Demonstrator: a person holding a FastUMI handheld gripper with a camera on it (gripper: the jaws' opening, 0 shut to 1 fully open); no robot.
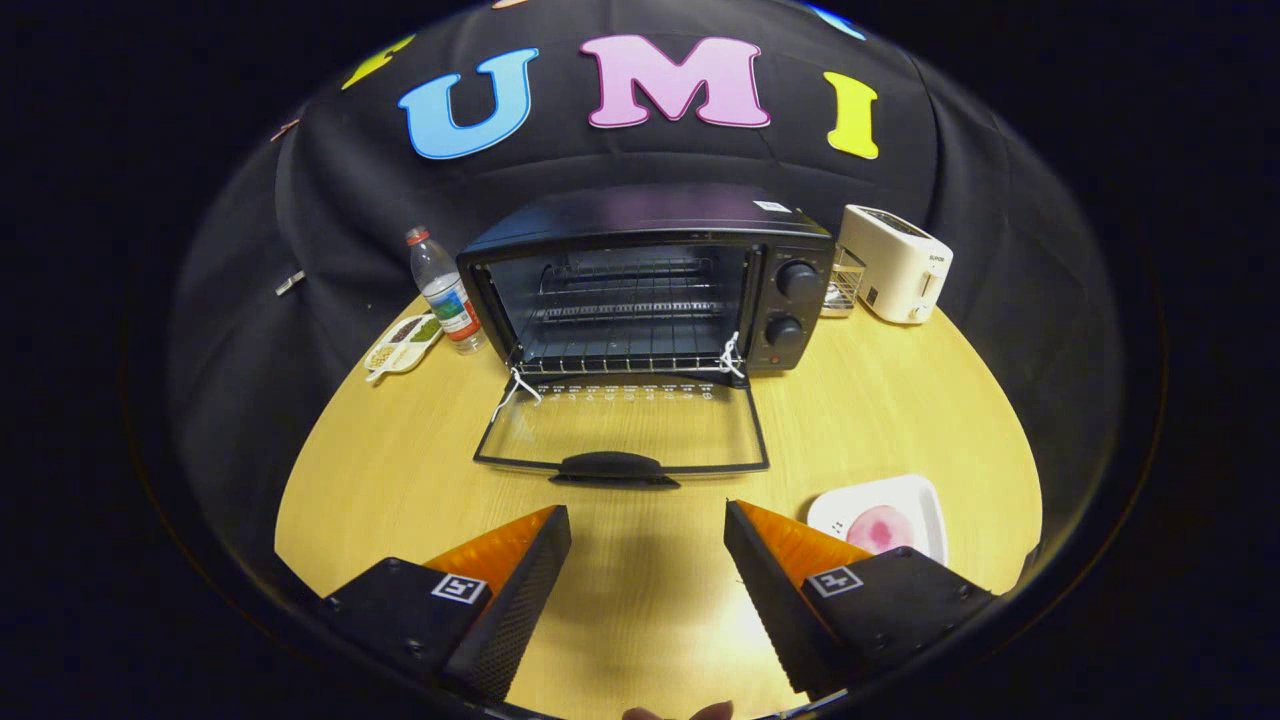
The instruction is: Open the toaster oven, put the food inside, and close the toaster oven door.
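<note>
A black toaster oven (pixel 650 275) stands at the back of the round wooden table (pixel 400 470). Its glass door (pixel 620 430) lies folded flat toward me, with the black handle (pixel 613 468) just ahead of my fingers. Wire racks show inside the cavity. A pink round piece of food (pixel 880 528) rests on a white plate (pixel 925 500), beside my right finger. My gripper (pixel 648 525) hovers above the table in front of the door, open, with nothing between its fingers.
A water bottle (pixel 445 292) and a small dish of snacks (pixel 403 343) sit left of the oven. A white toaster (pixel 895 263) and a small wire rack (pixel 845 282) stand to its right. Bare wood lies between my fingers and the door.
</note>
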